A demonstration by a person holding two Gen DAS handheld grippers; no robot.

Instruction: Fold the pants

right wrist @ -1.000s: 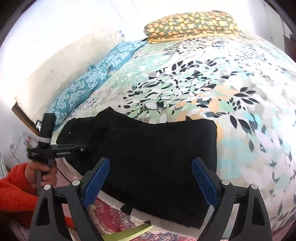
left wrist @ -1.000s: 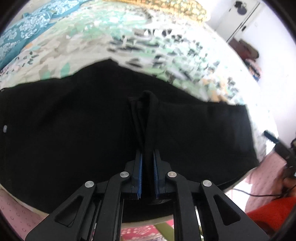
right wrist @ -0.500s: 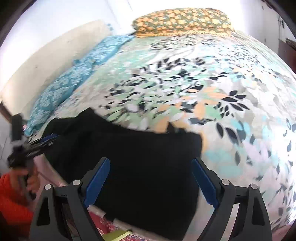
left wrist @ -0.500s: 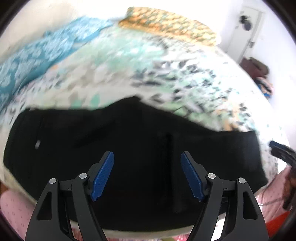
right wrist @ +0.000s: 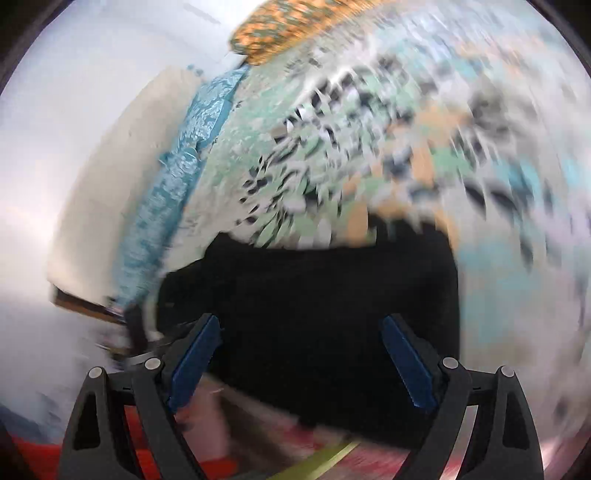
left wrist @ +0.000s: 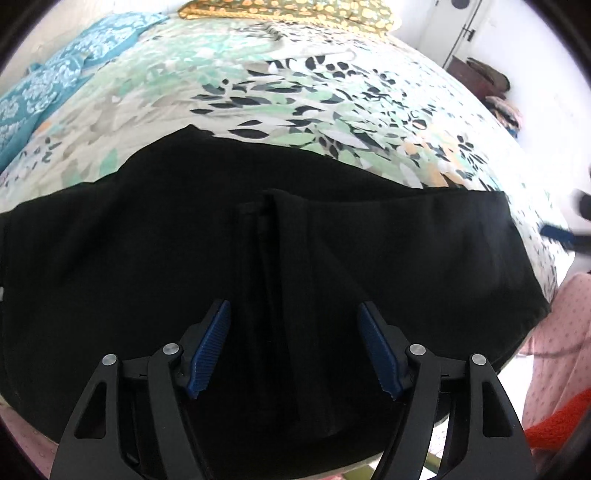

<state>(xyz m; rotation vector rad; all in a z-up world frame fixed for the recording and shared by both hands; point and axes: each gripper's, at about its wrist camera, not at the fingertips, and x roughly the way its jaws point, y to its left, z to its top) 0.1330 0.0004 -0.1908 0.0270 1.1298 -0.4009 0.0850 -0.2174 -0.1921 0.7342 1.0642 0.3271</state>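
Now we're between folds: black pants (left wrist: 147, 258) flat along near edge of bed (left wrist: 332, 92). Left claw (left wrist: 294, 347) gaping, empty, over middle crease; right claw (right wrist: 301, 363) gaping, empty, view blurred. Next, we'd judge: regrip one end, carry across.

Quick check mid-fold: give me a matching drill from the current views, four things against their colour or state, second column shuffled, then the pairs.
Things:
1. pants
2. left gripper
3. long pillow
4. far pillow

Colour or state:
A. yellow-orange pattern, at the far end of the bed
B. black, spread flat near the bed's front edge
C. open, jaws apart over a raised crease in the cloth
D. blue with white print, along the left side of the bedspread

Pairs: 1-B, 2-C, 3-D, 4-A
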